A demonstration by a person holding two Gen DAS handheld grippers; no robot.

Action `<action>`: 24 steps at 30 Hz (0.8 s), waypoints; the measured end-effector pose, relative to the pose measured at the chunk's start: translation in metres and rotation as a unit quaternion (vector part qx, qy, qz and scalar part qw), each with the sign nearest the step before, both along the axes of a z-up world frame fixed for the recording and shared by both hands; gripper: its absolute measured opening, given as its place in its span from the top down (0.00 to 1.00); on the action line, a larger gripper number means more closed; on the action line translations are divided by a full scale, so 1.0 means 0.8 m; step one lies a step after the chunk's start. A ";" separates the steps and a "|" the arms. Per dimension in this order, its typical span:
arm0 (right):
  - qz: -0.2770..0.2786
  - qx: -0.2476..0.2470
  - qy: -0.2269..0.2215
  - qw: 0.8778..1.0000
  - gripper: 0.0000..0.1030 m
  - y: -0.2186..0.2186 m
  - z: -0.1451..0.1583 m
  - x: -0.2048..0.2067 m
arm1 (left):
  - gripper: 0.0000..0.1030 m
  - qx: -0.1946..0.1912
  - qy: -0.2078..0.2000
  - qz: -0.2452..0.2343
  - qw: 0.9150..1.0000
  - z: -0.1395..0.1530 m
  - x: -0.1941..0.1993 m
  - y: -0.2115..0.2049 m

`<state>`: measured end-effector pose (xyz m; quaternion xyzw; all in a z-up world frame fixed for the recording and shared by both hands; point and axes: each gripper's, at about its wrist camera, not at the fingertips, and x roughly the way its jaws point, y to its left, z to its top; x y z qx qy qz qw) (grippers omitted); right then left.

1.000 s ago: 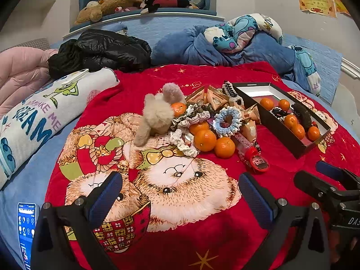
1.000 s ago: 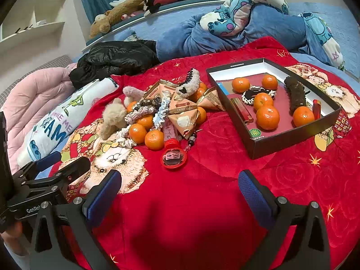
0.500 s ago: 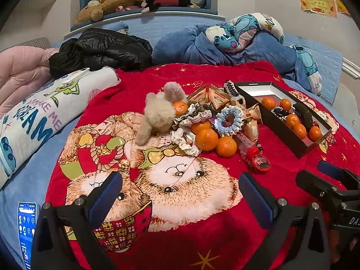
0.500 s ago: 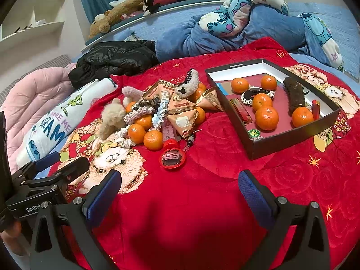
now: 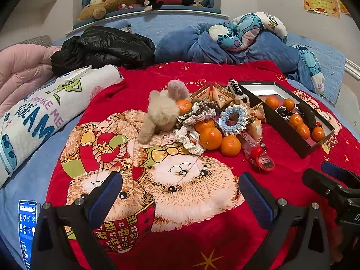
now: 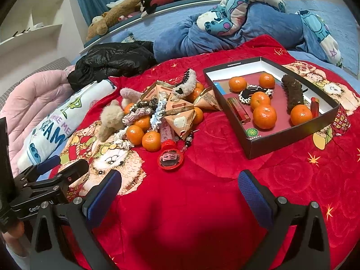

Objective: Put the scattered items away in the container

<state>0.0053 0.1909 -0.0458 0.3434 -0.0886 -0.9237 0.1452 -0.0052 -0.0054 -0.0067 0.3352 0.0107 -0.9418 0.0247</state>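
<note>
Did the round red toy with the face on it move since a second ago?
No. The round red toy sits just in front of the two nearest mandarins, same as before; only the camera shifted slightly.

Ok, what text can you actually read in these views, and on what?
"MAKE ME SCREAM", partly folded: white cartoon towel.
"Choco M...", cut off: triangular snack packet.
"GenRo...", cut off: left hand-held gripper.
Too small or blurred: black box rim print and green sticker, wall certificates, phone screen.
</note>
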 end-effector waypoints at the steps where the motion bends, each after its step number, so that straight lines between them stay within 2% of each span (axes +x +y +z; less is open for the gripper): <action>1: 0.000 0.001 0.000 1.000 0.00 -0.001 0.000 0.000 | 0.00 0.000 0.000 0.000 1.000 0.000 0.000 0.000; 20: 0.003 -0.007 0.003 1.000 0.00 0.002 0.004 0.003 | 0.00 0.012 -0.017 0.013 1.000 -0.014 -0.021 -0.006; 24: 0.003 -0.012 0.004 1.000 0.00 0.007 0.006 0.005 | 0.00 -0.003 -0.017 0.026 1.000 -0.019 -0.040 -0.006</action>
